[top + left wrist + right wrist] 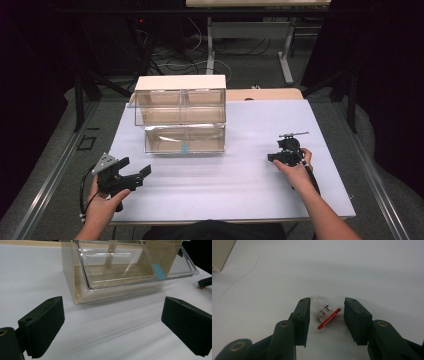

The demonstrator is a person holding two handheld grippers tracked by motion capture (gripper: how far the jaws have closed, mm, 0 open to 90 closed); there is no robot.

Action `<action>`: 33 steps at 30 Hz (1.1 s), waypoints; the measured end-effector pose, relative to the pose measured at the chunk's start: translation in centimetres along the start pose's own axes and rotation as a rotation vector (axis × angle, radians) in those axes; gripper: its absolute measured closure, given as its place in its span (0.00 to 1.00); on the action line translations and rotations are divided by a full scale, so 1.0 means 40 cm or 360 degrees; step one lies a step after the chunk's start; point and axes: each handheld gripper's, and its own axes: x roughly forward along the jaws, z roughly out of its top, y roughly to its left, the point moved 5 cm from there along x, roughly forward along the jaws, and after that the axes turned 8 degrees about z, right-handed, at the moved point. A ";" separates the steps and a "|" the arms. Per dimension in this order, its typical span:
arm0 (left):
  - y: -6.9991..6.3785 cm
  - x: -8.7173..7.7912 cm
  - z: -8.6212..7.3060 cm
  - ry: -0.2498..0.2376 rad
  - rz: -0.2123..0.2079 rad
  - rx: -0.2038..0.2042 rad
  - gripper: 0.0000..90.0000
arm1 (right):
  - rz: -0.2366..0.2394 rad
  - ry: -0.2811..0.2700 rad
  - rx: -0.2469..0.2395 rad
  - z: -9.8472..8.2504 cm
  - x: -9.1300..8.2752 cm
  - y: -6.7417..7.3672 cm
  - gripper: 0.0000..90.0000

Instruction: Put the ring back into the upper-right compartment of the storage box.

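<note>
Small clear piece with a red base [325, 315]: lying on its side on the white table [240, 185], right of the clear drawer box [181, 114] and well apart from it, between the two jaws of the right gripper [325, 320]. Probable step in hand: picking it up, perhaps for the bottom drawer [130, 267], pulled out and marked with a blue tag [158, 271].

To do it well: lower until the pads [304, 317] flank the clear body, not the thin red rim; centre first, since the piece sits nearer the left-hand jaw and could be pushed sideways; close slowly, because a small tilted piece may roll or flip out; lift only once squeezed from both sides.

Right gripper: partly open, nearly touching on one side, gripping nothing yet. Left gripper [131, 175]: spread wide, empty, aimed at the drawer box from just in front.
</note>
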 end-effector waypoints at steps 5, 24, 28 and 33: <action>0.000 0.000 0.000 -0.0003 0.0000 -0.0010 0.05 | 0.0000 -0.0001 -0.0011 -0.001 0.006 0.003 0.66; 0.000 0.001 0.000 0.0000 -0.0002 -0.0011 0.06 | -0.0002 0.0000 -0.0040 -0.001 0.008 0.000 0.75; 0.000 0.001 0.000 0.0001 -0.0003 -0.0009 0.06 | 0.0022 0.0007 -0.0037 -0.002 0.009 0.002 0.77; 0.000 0.001 0.000 0.0001 -0.0003 -0.0009 0.06 | 0.0032 0.0010 -0.0039 -0.002 0.008 0.001 0.78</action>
